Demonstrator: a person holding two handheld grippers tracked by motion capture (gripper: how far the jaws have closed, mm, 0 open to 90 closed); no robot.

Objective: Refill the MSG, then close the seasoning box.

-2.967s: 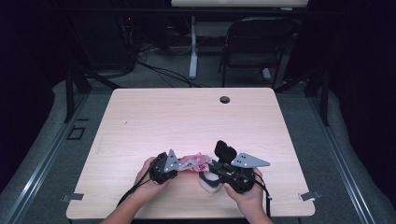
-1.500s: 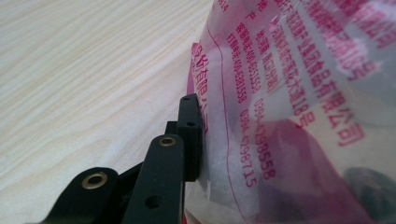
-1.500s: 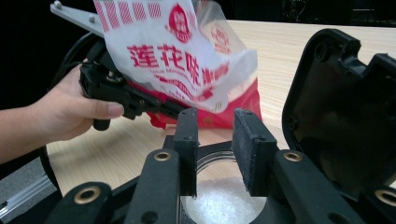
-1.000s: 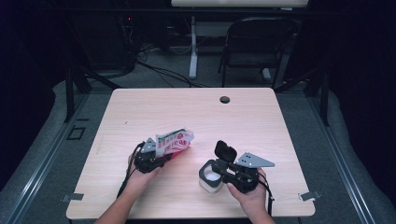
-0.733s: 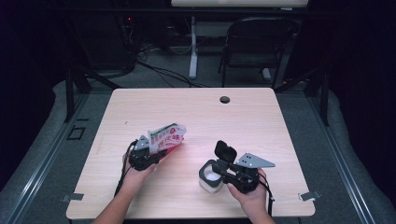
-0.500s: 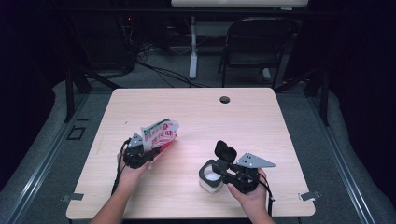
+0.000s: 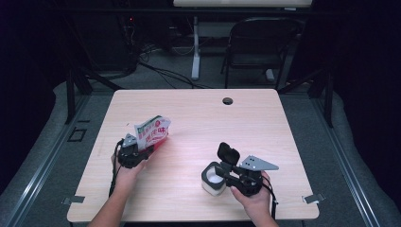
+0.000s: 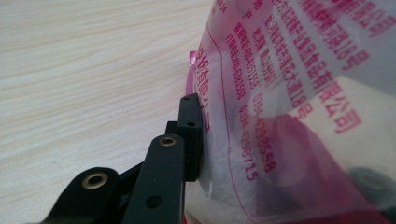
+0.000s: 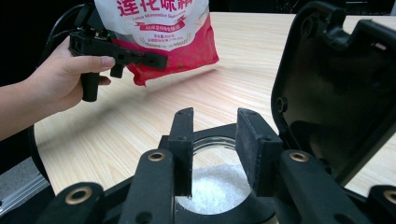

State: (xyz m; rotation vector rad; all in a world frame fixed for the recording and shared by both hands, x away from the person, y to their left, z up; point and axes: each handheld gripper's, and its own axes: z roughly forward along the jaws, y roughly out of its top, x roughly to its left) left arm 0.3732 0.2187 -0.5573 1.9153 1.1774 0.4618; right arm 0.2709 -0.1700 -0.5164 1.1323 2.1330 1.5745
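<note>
Left claw (image 7: 142,152), pinching the bag (image 7: 152,132), has carried it left away from the jar (image 7: 213,178), pouring looks done; right claw (image 9: 215,149) sits half-spread over the jar rim.

L black hand-held gripper (image 7: 134,153) is gripped in the L hand (image 7: 124,174), forearm stretched fwd, jaws clamped on a red-and-white printed plastic bag (image 7: 152,132). R black hand-held gripper (image 7: 235,177) is held low in the R hand (image 7: 253,198), jaws parted, nothing pinched.
</note>
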